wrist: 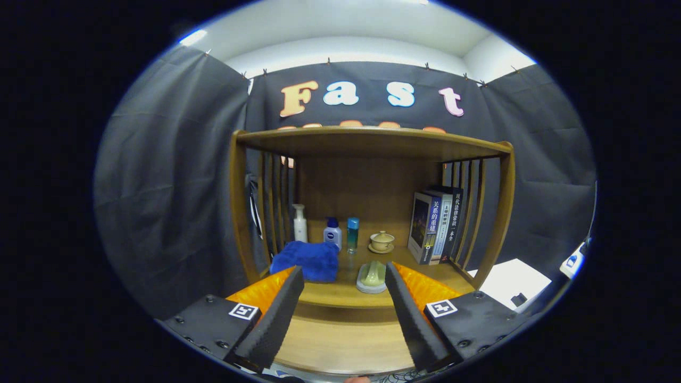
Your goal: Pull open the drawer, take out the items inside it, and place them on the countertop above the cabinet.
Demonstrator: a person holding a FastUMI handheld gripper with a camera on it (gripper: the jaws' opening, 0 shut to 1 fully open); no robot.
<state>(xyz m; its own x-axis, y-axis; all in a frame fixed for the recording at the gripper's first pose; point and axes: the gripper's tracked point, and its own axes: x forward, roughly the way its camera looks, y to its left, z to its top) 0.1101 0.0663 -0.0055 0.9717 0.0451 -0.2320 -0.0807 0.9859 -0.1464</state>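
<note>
The gripper (345, 298) is nearest, its two fingers spread wide with nothing between them and touching nothing. Under and just ahead of them lies a pale wooden surface (346, 343), which may be the drawer's front or top, though I cannot tell which, and no handle can be made out.

Beyond the fingertips is the bench (340, 295), the countertop of a wooden cabinet with slatted sides. On it, near to far: a blue cloth (308, 259) by the left finger, a pale green holder (372, 275) by the right finger, then a white pump bottle (300, 223), a blue-capped bottle (332, 232), a slim teal bottle (353, 232), a lidded cup (382, 241), and upright books (433, 226) at the right.

Judgement: the drawer looks unopened (nothing is in hand). To do this step well, lower the gripper to find the drawer's pull, close on it squarely, and draw straight back.
</note>
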